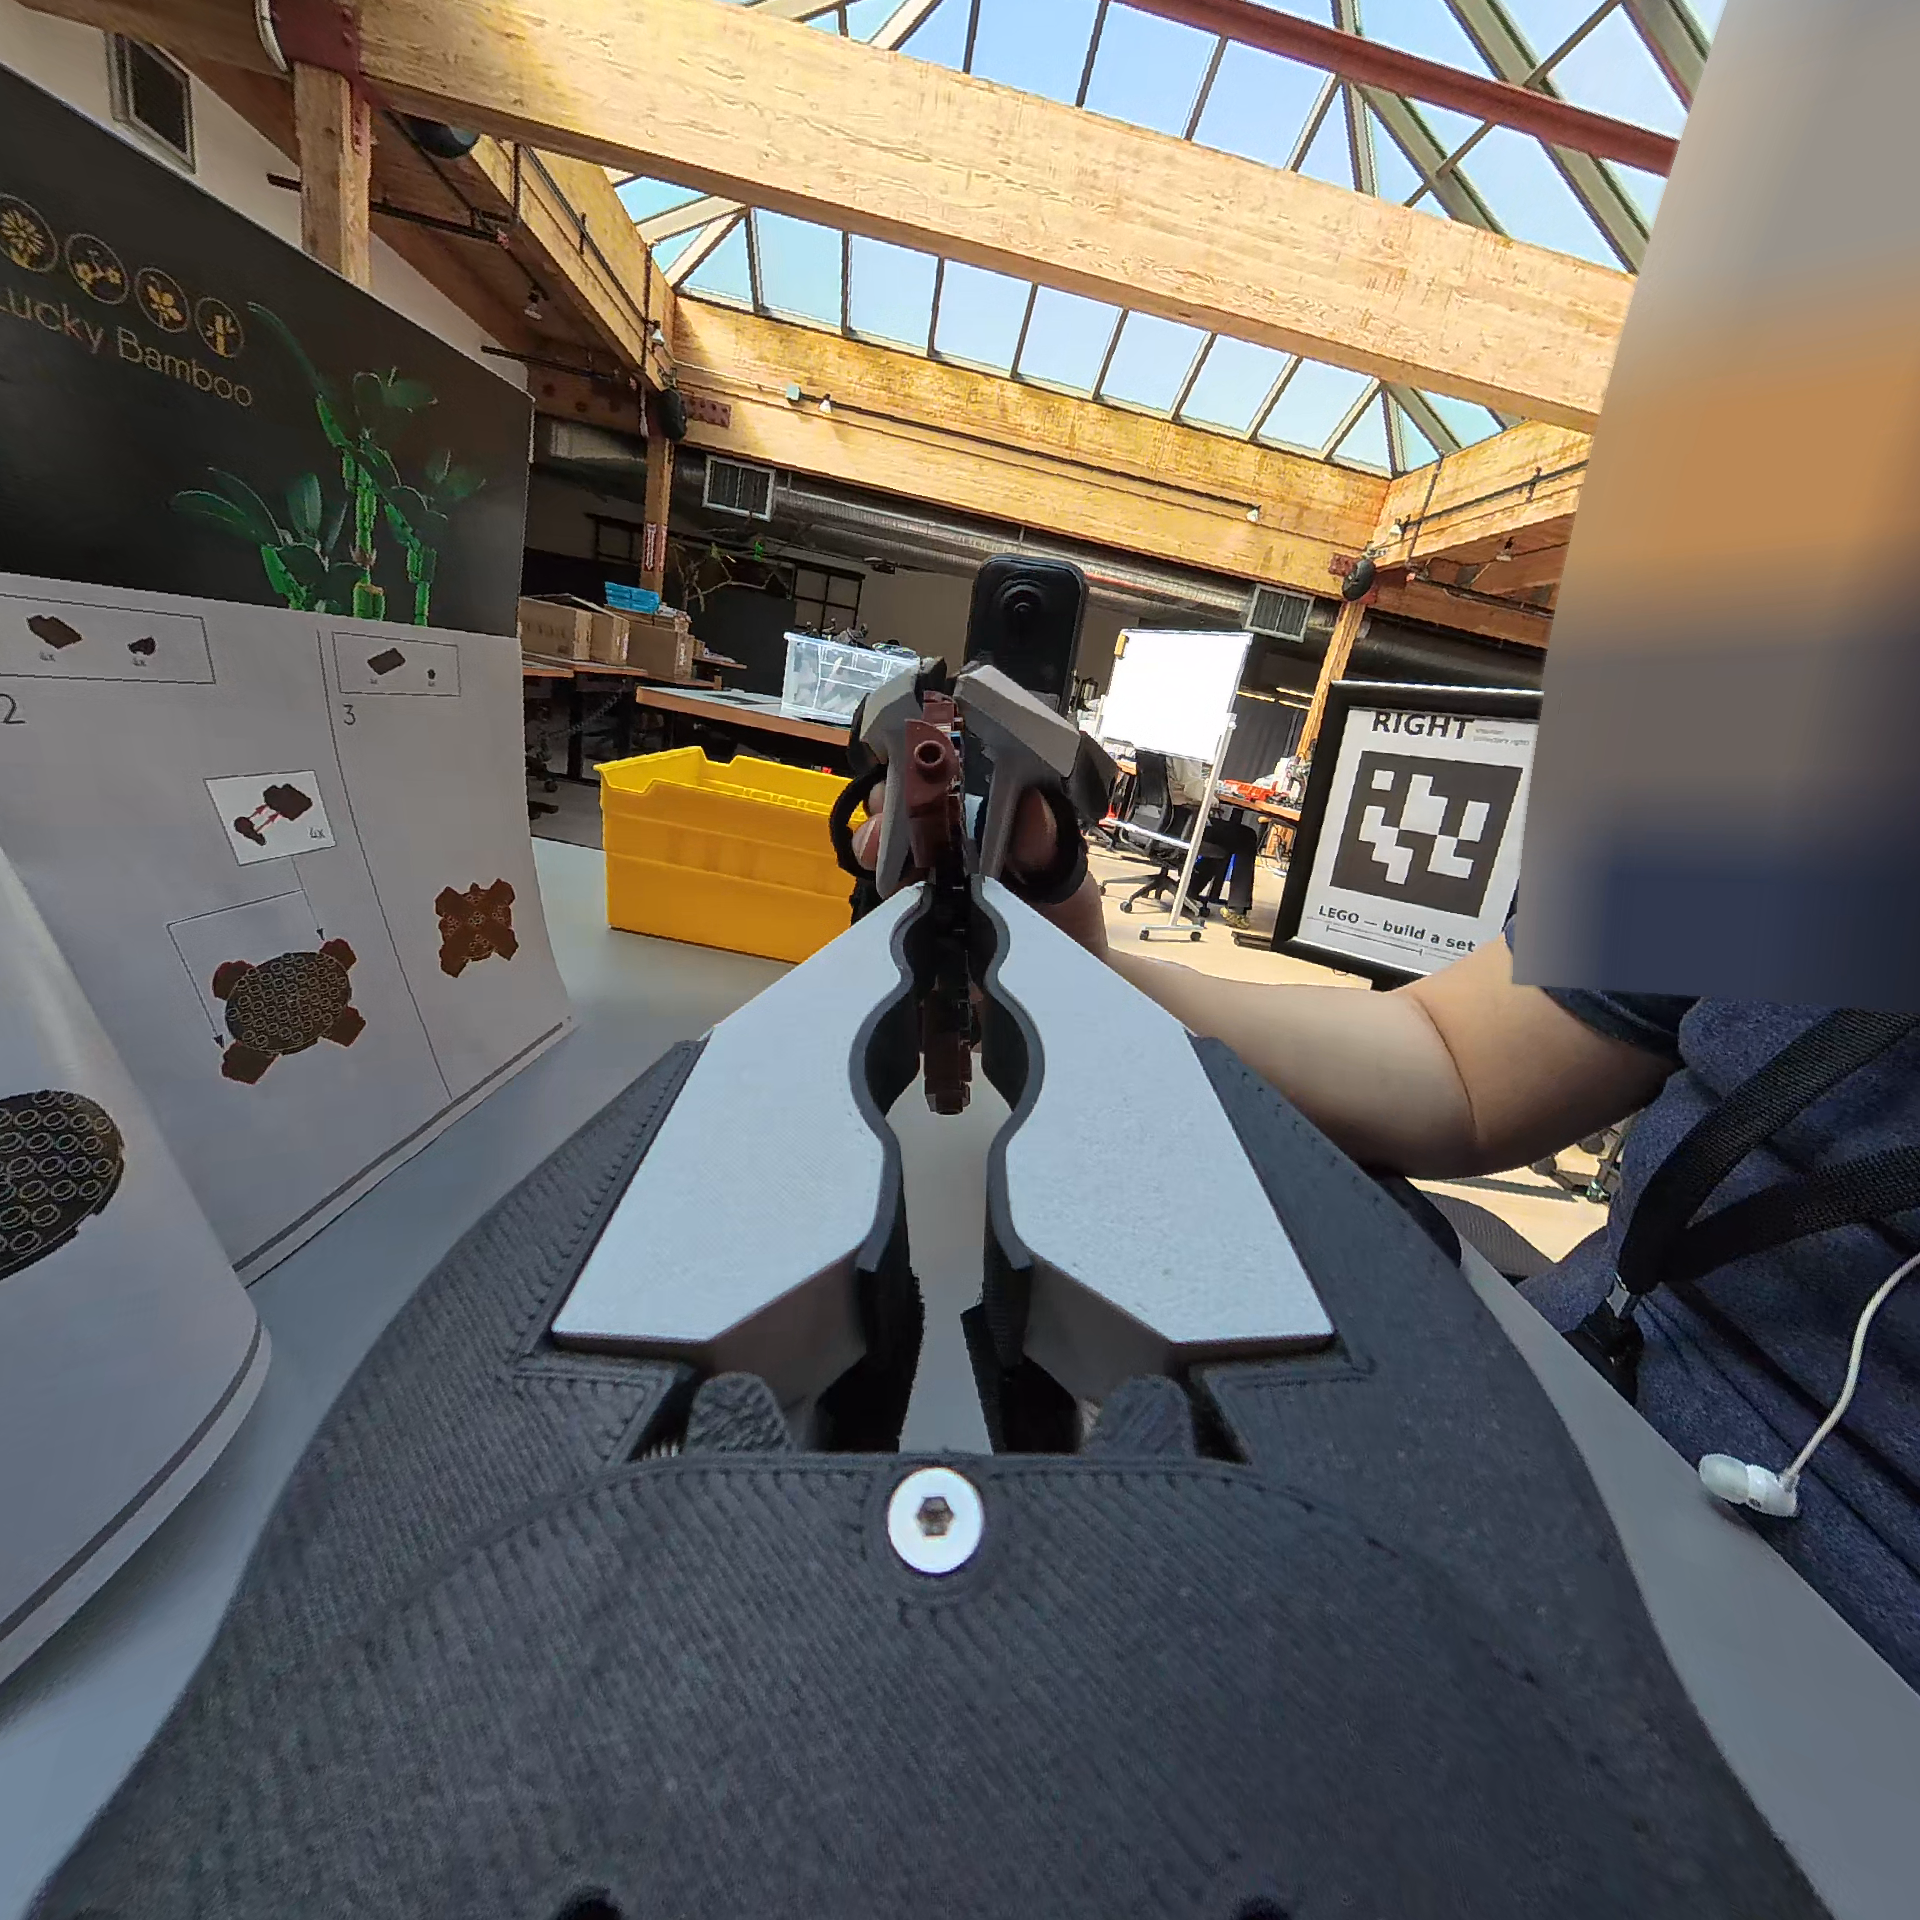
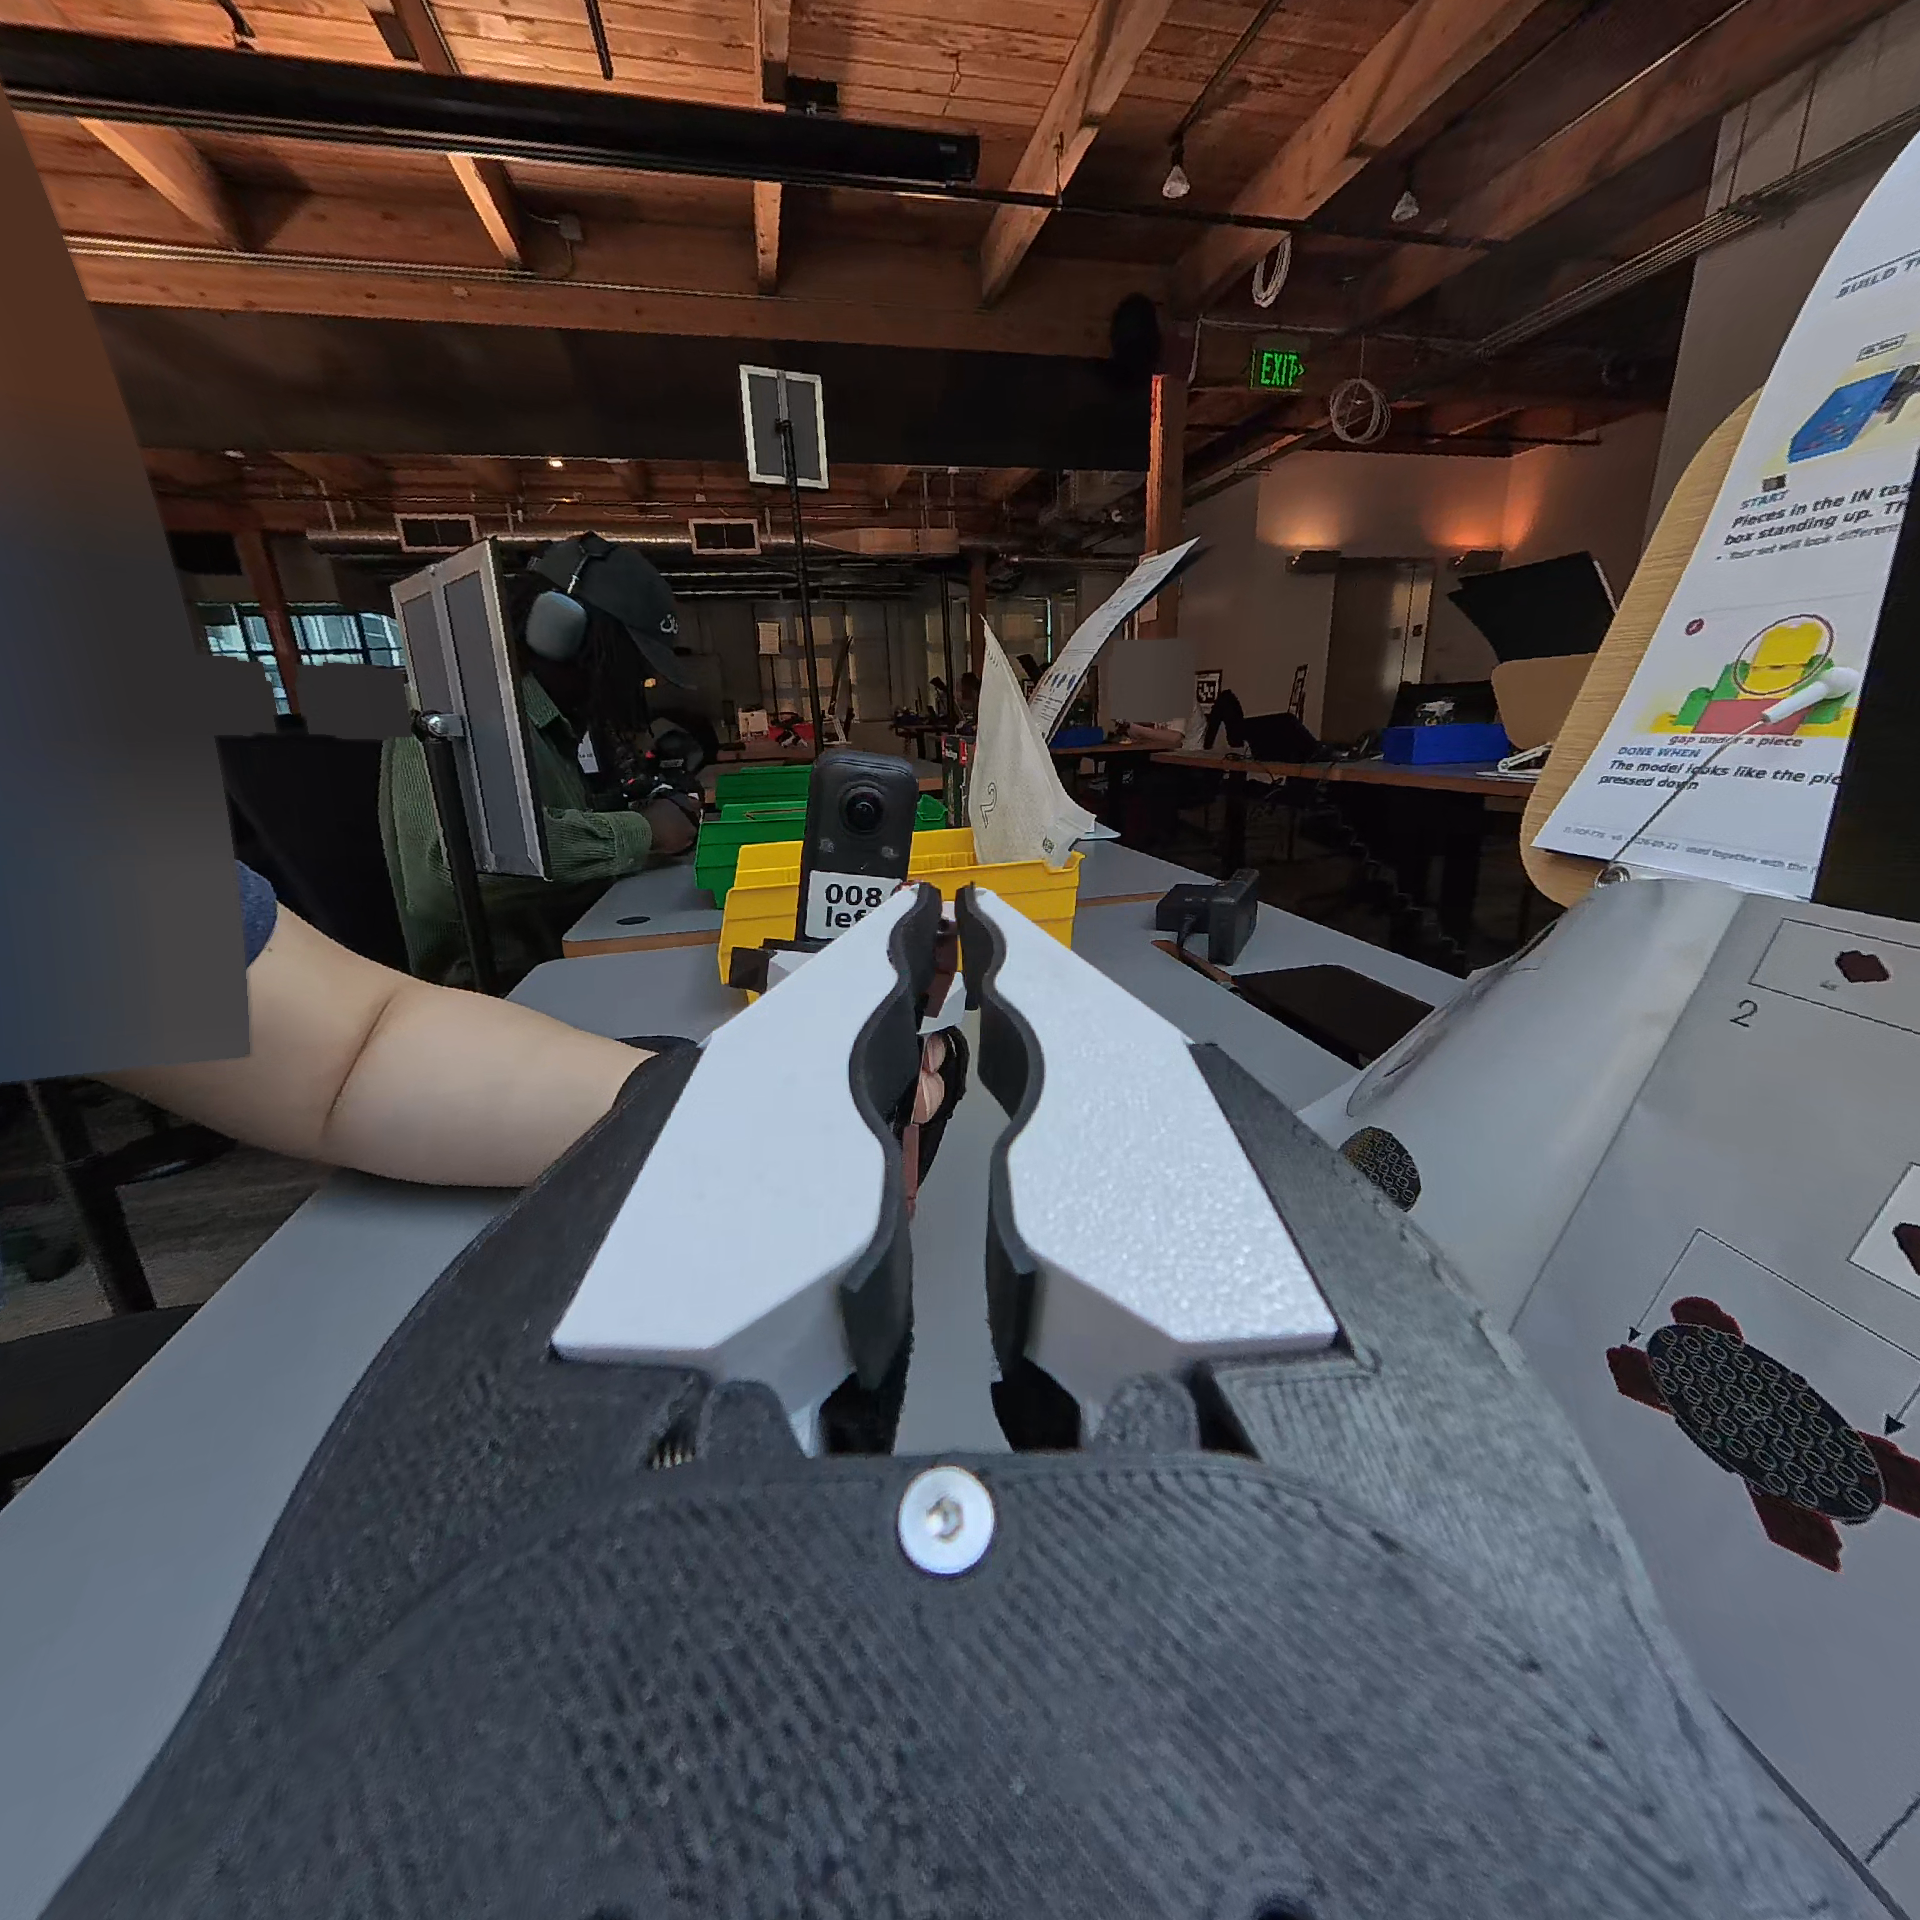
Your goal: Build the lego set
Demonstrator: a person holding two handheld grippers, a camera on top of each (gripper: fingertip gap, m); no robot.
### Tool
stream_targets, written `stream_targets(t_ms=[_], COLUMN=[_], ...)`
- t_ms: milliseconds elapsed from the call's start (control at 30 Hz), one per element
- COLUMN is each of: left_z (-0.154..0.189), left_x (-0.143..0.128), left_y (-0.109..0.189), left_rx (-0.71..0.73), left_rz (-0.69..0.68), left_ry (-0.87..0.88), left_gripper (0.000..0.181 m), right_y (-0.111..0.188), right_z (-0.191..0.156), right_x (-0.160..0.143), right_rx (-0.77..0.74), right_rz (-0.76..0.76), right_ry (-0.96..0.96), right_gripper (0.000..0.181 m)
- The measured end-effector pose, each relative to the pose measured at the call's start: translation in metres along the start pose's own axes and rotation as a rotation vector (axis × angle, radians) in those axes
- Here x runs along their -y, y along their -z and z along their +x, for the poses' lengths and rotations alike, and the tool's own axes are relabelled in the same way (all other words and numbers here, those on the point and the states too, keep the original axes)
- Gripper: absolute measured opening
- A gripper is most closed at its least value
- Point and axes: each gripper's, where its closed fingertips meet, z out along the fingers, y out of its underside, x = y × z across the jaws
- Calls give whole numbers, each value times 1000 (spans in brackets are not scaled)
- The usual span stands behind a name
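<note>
We find the left wrist view brightly lit: daylight enters through the glazed roof [image 1: 1039,291], blue sky visible, and the timber beams [image 1: 935,177] glow warm. The white fingers [image 1: 748,1174] are evenly lit with soft shadow in the gap between them. The right wrist view is dimmer; its wooden ceiling [image 2: 623,239] is dark, with small spot lamps [image 2: 1176,179] and warm wall lights [image 2: 1475,545]. Both views show strong wide-angle bending at the edges. We note smooth blurred patches laid over each picture. Focus is sharp in the centre; far background is softer.
</note>
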Motion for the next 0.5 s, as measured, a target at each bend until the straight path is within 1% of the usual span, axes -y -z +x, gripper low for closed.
stream_targets(t_ms=[67,200,400,433,500], left_z=[0,-2,-5,-5,-7], left_x=[0,1,1,2,4], left_y=[0,1,2,3,4], left_rx=[3,4,15,17,23], left_rz=[-2,5,8,11,23], left_ry=[-1,9,17,20,25], left_gripper=[1,1,1,1,1], right_y=[0,3,6,7,11], right_z=[0,11,14,19,41], right_x=[-1,-1,3,0,-10], right_rx=[4,-50,-60,-89,-210], right_rz=[-5,-3,16,4,-33], right_ry=[-8,-26,-17,-15,-45], right_gripper=[0,0,0,2,9])
